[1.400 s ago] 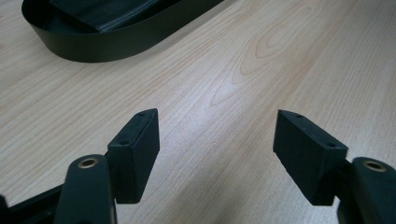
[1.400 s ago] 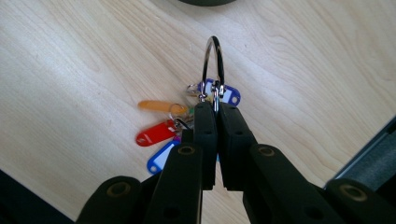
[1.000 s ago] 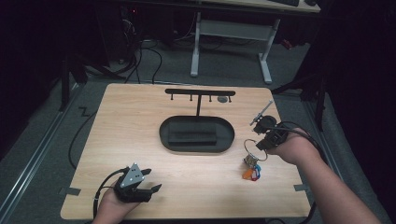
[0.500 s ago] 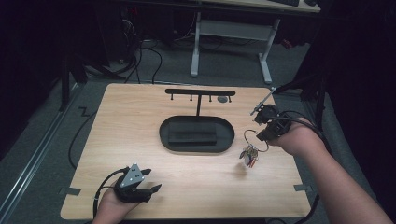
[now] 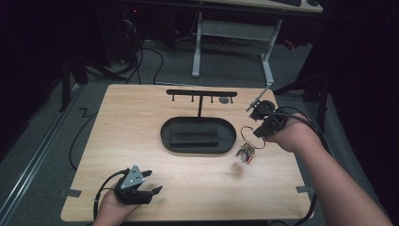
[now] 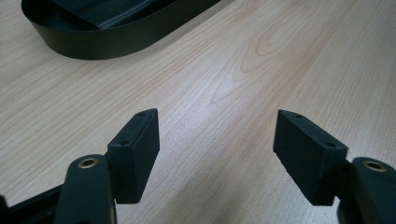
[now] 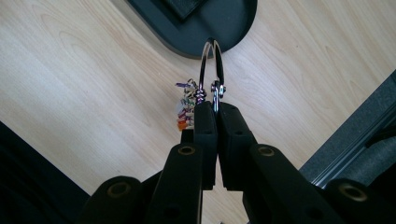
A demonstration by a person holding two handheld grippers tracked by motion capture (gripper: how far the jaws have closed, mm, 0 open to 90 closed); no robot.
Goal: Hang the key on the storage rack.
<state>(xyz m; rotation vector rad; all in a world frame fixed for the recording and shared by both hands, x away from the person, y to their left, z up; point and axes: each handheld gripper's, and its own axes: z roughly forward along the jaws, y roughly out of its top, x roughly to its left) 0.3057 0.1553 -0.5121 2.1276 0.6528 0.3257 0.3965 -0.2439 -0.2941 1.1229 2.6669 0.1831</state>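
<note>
Two tongs: our right tongs [image 7: 211, 109] pinch the metal ring [image 7: 211, 70] with its keychain charms [image 5: 246, 154] dangling above the surface [image 5: 141, 117], beside the black tray [image 5: 197, 135]; left tongs [image 6: 217, 140] gape wide, holding nothing.

The left tool [image 6: 217, 140] has its two black jaws spread wide apart, with bare wood grain of the worktop [image 6: 261, 70] showing between them. Beyond the jaws, toward the upper left, sits a black oval tray [image 6: 116, 39] on the worktop, well apart from the tool.
</note>
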